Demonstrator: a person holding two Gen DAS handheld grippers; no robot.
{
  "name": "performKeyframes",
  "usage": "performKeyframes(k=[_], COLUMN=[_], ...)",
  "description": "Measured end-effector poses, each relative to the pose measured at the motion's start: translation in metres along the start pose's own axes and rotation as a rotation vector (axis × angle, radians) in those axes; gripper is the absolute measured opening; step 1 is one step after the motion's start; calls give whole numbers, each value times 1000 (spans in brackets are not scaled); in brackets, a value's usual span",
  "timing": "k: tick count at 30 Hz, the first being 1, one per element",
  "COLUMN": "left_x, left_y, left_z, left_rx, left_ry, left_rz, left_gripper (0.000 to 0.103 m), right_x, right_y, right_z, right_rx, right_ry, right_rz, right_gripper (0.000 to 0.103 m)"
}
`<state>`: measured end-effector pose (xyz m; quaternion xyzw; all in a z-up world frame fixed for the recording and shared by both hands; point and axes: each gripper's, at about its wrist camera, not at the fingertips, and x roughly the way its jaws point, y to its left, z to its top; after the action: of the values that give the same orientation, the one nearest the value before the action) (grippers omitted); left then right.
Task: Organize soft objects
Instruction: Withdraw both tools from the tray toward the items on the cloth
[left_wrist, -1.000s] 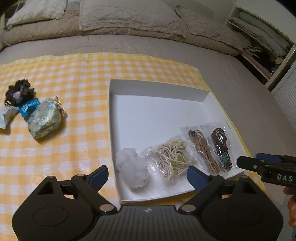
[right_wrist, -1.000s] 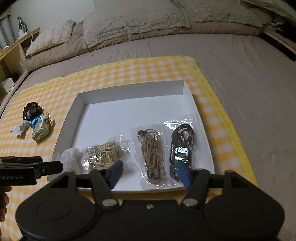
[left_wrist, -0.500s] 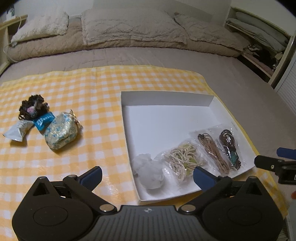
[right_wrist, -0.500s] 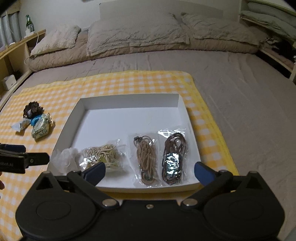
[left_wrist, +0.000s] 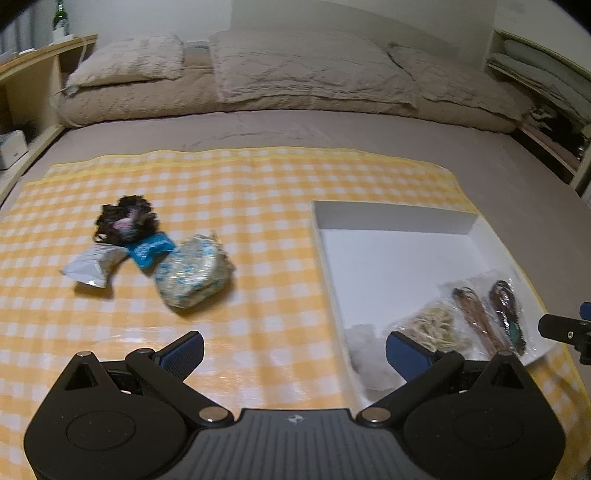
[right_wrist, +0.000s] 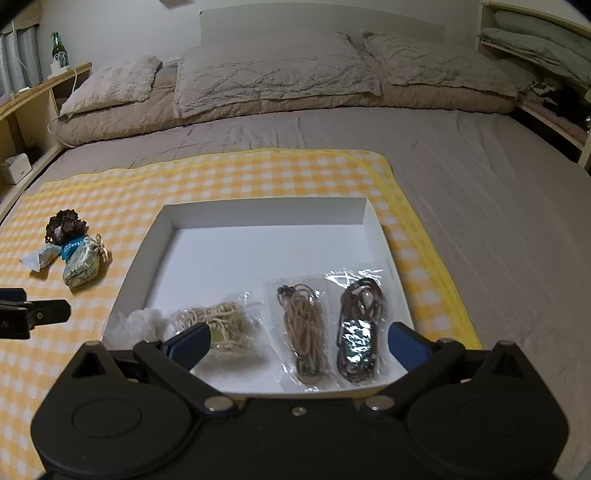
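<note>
Left tongs (left_wrist: 293, 350) leftward now — (both spread).

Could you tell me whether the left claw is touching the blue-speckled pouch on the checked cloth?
Apart. The left wrist view shows the left claw open, with a stretch of bare checked cloth between its fingertips and the blue-speckled pouch.

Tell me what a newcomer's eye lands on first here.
The yellow checked cloth spread over the bed stands out first. On it sits a white tray with bagged cords lined along its near edge. Left of the tray lies a small pile around a speckled pouch.
</note>
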<state>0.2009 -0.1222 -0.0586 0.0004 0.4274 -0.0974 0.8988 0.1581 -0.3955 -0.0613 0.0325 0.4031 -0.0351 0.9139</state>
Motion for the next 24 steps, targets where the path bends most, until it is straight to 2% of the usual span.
performKeyframes(k=[11, 24], left_x=[-15, -27], left_y=[55, 136], left_z=[1, -1], left_rx=[-23, -136], left_ry=[-38, -68], left_rz=[95, 190], left_gripper=[103, 103], right_x=[15, 28], right_y=[47, 119], right_z=[16, 34], right_rx=[-48, -133], right_ry=[-8, -35], right_rz=[45, 124], right_gripper=[103, 103])
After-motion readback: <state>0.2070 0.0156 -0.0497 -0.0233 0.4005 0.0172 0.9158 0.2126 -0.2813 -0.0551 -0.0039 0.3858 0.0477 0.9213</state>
